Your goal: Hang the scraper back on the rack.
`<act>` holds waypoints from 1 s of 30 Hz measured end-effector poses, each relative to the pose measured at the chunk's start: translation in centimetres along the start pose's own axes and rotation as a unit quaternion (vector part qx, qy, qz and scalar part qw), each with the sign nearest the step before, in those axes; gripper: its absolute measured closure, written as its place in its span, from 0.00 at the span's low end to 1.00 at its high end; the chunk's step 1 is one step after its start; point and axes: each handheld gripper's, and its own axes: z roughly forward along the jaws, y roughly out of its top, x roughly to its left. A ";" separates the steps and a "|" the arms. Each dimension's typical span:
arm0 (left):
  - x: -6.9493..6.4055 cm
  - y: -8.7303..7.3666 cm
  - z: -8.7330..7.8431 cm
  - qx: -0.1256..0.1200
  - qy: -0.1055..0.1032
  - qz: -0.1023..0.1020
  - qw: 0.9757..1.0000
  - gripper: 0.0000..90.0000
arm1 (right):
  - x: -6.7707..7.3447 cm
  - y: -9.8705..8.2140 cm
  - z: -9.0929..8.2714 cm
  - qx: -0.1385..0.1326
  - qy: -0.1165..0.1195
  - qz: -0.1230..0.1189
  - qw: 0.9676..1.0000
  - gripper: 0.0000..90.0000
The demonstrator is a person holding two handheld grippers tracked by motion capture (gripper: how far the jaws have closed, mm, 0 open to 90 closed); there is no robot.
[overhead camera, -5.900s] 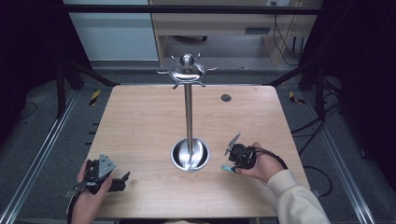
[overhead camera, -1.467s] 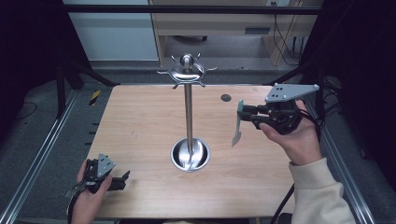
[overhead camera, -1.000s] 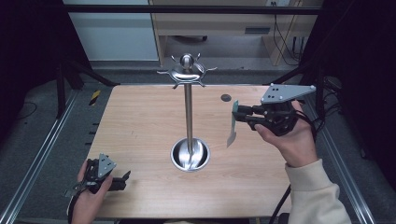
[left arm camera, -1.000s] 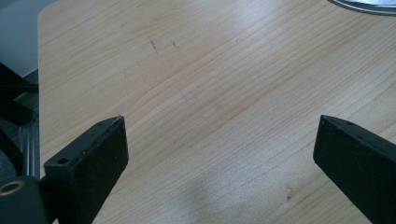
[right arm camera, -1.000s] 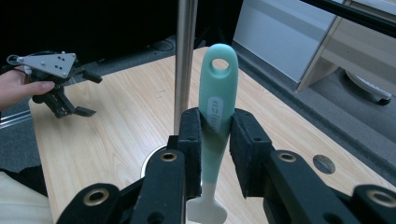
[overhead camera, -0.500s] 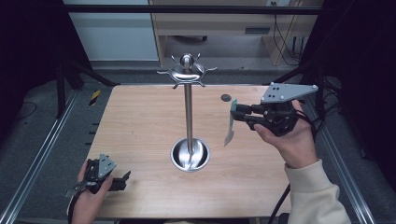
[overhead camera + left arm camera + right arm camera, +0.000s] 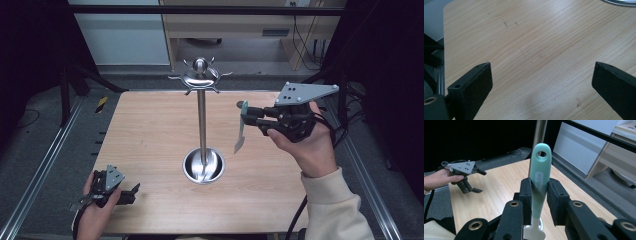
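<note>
The right gripper [image 7: 246,116] holds a mint-handled utensil [image 7: 539,182] upright, its fingers [image 7: 526,195] clamped on the handle, raised above the counter [image 7: 150,130] beside the metal stand [image 7: 201,120]. The left gripper [image 7: 131,192] rests near the counter's edge, fingers spread wide with nothing between them.

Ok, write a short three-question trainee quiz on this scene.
1. True or false: the right tool is shut on the mint-handled utensil.
2. Which end of the utensil points up in the right gripper view? A the handle's hole end; B the white blade end.
3. What does the left tool hold between its jaws?

Key: 1 true. 2 A. 3 Nothing; it is open over the bare wooden table, away from the metal stand.
</note>
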 end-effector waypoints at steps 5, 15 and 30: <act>0.0 0.0 0.0 0.000 0.000 0.001 1.000 0.03 | 0.4 0.5 0.2 -0.001 0.006 -0.006 1.000 0.83; 0.0 0.0 0.0 0.001 -0.001 0.001 1.000 0.03 | 1.1 1.3 0.6 -0.004 0.013 -0.014 1.000 0.83; -0.1 0.1 0.1 0.003 -0.002 0.006 1.000 0.03 | 1.9 2.7 1.2 -0.004 0.021 -0.027 0.999 0.83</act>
